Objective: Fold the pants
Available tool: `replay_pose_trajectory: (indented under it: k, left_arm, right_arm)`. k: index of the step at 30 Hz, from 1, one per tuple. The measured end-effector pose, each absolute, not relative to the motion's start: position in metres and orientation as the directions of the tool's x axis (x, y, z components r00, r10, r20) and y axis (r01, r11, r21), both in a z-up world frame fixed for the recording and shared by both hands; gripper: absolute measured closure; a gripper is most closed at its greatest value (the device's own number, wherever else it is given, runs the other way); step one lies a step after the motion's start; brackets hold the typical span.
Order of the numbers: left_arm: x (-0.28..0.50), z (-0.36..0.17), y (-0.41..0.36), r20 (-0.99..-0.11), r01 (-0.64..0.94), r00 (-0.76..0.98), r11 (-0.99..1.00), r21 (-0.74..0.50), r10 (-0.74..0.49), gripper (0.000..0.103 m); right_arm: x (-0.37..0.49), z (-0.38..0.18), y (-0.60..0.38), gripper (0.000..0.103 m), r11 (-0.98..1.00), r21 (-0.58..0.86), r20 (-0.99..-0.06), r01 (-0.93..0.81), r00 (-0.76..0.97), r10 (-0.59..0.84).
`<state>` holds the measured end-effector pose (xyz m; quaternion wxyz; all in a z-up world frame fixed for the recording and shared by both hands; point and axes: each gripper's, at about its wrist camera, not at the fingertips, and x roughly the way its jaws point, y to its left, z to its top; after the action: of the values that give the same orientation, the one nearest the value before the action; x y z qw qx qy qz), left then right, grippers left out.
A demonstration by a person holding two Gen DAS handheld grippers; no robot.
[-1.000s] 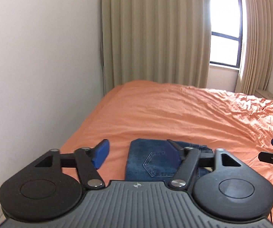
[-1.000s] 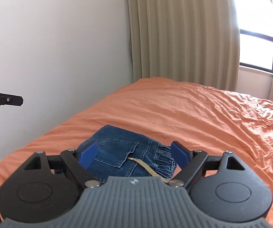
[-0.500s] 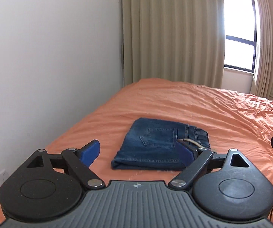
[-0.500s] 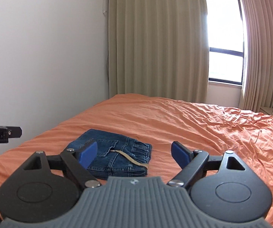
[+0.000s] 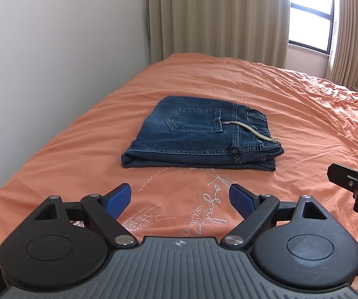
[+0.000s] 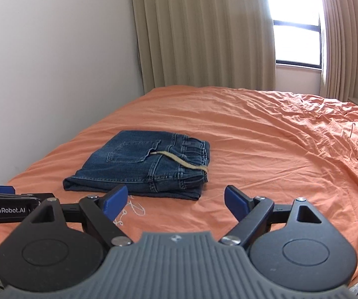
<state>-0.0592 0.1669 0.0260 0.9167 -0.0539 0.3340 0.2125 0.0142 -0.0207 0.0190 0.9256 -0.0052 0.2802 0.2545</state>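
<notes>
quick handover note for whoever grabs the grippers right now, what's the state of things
Left gripper: open, nothing between the fingers; its jaws have just been opening.
Right gripper: open, empty.
Jeans: folded into a compact stack on the orange bedspread, back pocket up, beige drawstring trailing across the waistband. Both grippers are clear of them, on the near side.
Done: the fold looks complete.
Left: probably nothing; at most tuck the drawstring in.
</notes>
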Motion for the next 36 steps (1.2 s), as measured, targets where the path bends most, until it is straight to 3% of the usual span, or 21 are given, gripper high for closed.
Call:
replay_pose_trajectory:
  k: [6, 36]
  left_arm:
    - [-0.055, 0.018, 0.167, -0.655, -0.417, 0.672, 0.908, 0.049, 0.344, 0.0]
    - [-0.059, 0.035, 0.158, -0.628, -0.401, 0.696, 0.914, 0.063, 0.349, 0.0]
  right_arm:
    - [0.026, 0.002, -0.014, 0.022, 0.871, 0.145, -0.557, -0.469, 0.689, 0.464]
    - [0.012, 0.022, -0.024, 0.022, 0.864, 0.16, -0.533, -0.477, 0.695, 0.482]
